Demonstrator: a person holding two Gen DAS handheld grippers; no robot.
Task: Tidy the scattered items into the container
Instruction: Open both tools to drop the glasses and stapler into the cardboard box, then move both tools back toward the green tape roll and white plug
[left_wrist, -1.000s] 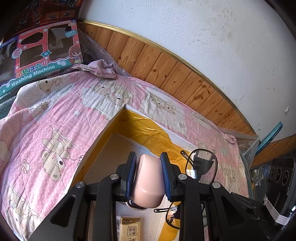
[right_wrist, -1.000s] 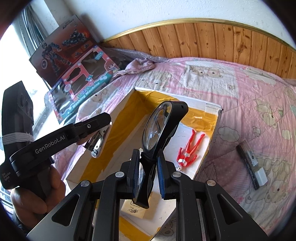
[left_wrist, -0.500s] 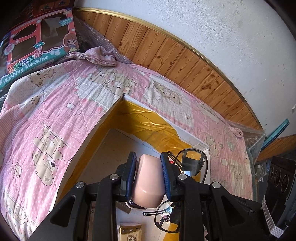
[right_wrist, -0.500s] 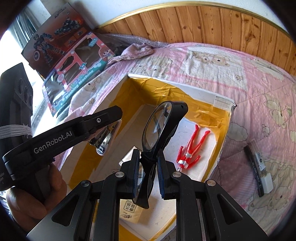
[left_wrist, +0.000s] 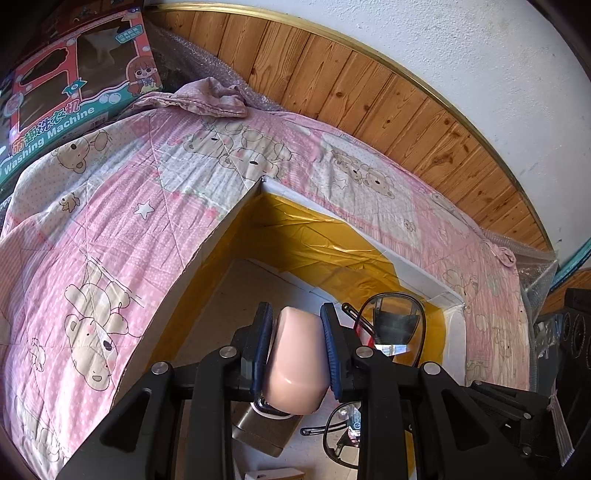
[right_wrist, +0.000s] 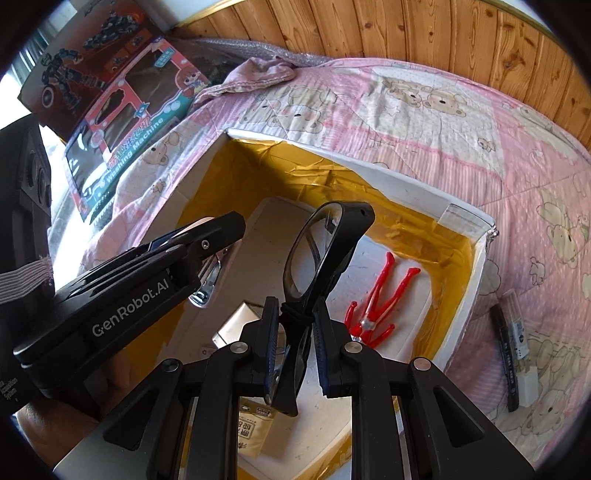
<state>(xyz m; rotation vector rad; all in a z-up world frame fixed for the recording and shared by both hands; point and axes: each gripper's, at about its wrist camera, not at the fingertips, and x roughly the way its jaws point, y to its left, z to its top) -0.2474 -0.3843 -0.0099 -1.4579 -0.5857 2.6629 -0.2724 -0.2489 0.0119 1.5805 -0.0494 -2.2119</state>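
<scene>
One pink block (left_wrist: 295, 363), its lower end hidden, is pinched in the left gripper (left_wrist: 295, 354) at lower centre. One pair of glasses (right_wrist: 325, 258) is pinched by the right gripper (right_wrist: 295, 350) above the box (right_wrist: 391, 173), where one red toy (right_wrist: 380, 295) lies.

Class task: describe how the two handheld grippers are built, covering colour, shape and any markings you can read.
Both grippers, left gripper and right gripper, are black angular frames with triangular cut-outs and silver bolts. Their jaws carry ribbed blue pads. Seen from the right wrist, the left one's side reads "GenRobot.AI" in white, and a pale striped band wraps its rear block.
</scene>
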